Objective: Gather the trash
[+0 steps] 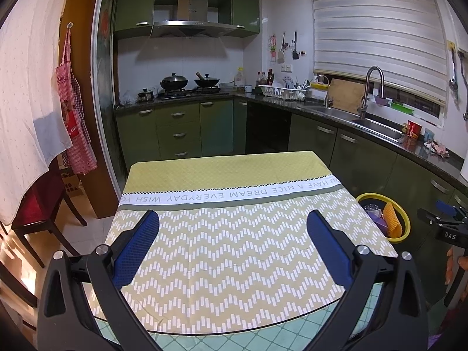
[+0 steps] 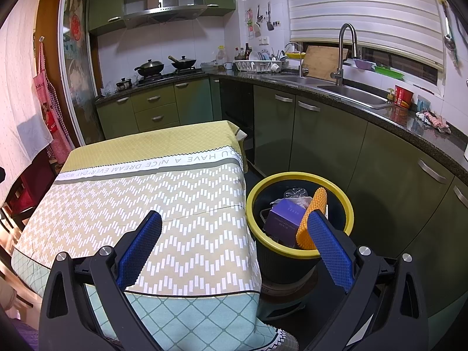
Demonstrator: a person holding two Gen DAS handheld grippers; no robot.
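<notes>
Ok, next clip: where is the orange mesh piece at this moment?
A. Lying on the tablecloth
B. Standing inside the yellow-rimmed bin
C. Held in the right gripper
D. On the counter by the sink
B: the orange mesh piece leans inside the yellow-rimmed bin beside a purple box, while the right gripper and left gripper are both open and empty.

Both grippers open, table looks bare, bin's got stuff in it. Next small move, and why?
Probably pull both back and stop. The tablecloth shows no trash, the purple box and orange mesh piece already sit in the yellow-rimmed bin, and the left gripper and right gripper hold nothing.
</notes>
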